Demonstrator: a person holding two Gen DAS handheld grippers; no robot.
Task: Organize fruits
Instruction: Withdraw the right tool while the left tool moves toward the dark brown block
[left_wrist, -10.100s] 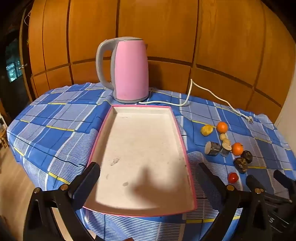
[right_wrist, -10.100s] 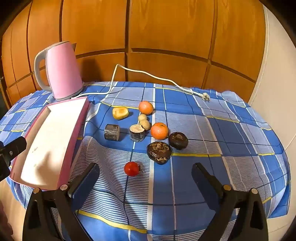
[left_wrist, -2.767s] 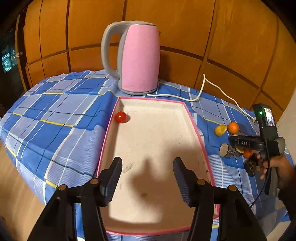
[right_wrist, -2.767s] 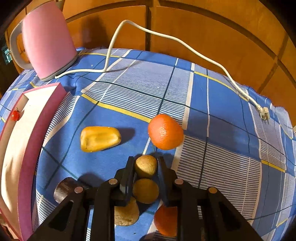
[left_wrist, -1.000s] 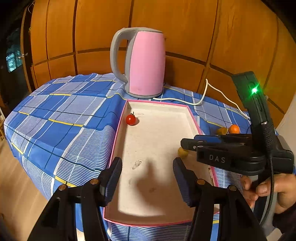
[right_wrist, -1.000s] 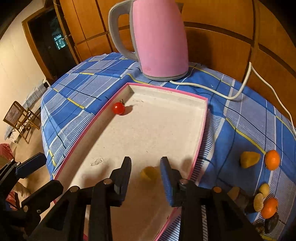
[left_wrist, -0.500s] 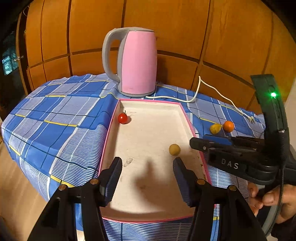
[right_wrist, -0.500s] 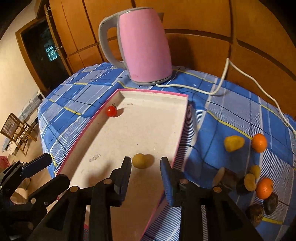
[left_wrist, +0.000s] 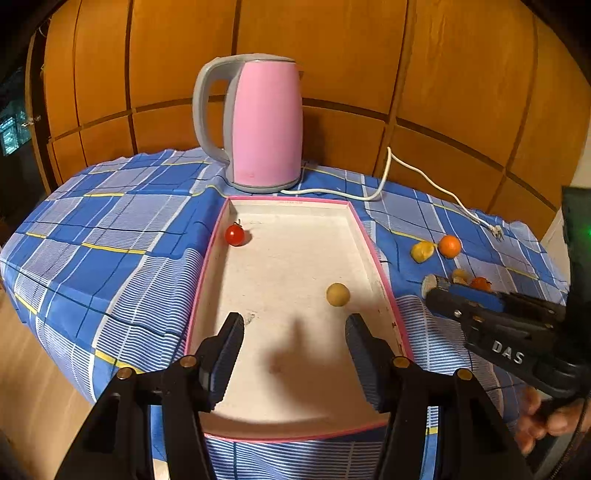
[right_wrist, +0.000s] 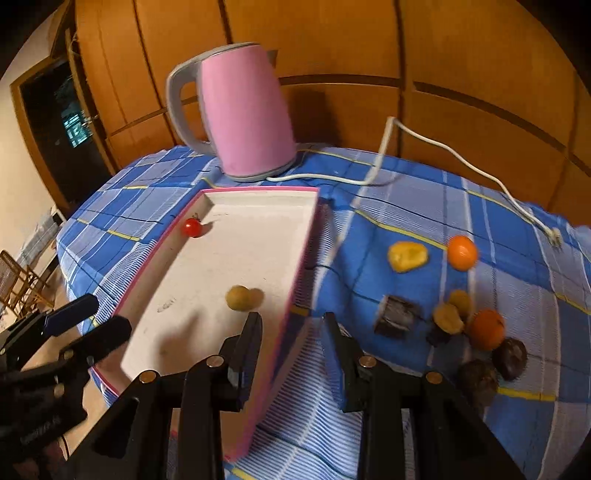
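I read the task as partly done. Two fruits lie inside the pink-rimmed tray (left_wrist: 376, 258): a red cherry tomato (left_wrist: 235, 235) near its far left corner and a small tan fruit (left_wrist: 337, 294) near its right wall. Left to move, all on the cloth right of the tray: two oranges (right_wrist: 461, 252), a yellow fruit (right_wrist: 407, 256), two more small tan fruits (right_wrist: 448, 318), brown cut pieces (right_wrist: 397, 316) and two dark round fruits (right_wrist: 509, 353).

My left gripper (left_wrist: 295, 345) hangs over the tray's near end, jaws moderately apart, empty. My right gripper (right_wrist: 291, 341) straddles the tray's right rim, jaws narrowly parted, gripping nothing.
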